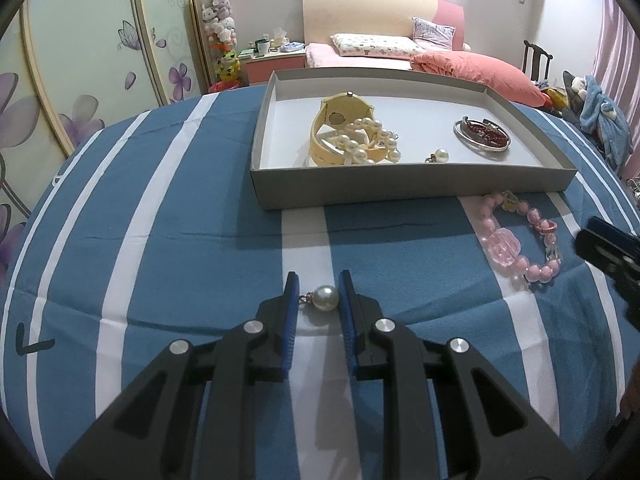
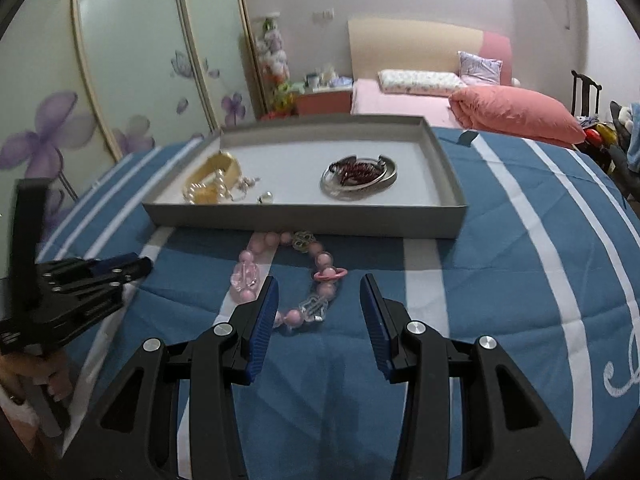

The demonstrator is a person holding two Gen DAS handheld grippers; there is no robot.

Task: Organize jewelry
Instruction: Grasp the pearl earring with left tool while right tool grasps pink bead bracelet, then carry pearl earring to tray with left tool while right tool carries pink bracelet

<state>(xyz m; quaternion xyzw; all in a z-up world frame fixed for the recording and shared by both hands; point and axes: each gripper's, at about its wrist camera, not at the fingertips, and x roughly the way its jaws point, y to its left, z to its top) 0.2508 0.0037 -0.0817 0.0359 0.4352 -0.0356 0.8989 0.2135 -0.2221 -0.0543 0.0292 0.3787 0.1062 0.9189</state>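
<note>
My left gripper [image 1: 318, 282] is shut on a pearl earring [image 1: 326, 298], with the pearl against the right pad and its metal cap against the left, just above the blue striped cloth. My right gripper [image 2: 319, 282] stands open low over a pink bead bracelet [image 2: 244, 276] that lies on the cloth in front of the grey tray [image 2: 304, 222]. Its left pad covers part of the loop and nothing is pinched. In the left wrist view the bracelet [image 1: 502, 246] lies to the right, with the right gripper [image 1: 600, 246] beside it. The left gripper [image 2: 128, 266] shows at the left of the right wrist view.
The tray [image 1: 400, 194] holds a yellow watch [image 1: 340, 120], a pearl bracelet [image 1: 360, 142], a second pearl earring [image 1: 440, 156] and a silver bangle with dark red beads [image 1: 482, 136]. A bed with a pink quilt [image 2: 516, 114] lies behind. Wardrobe doors [image 2: 128, 60] stand to the left.
</note>
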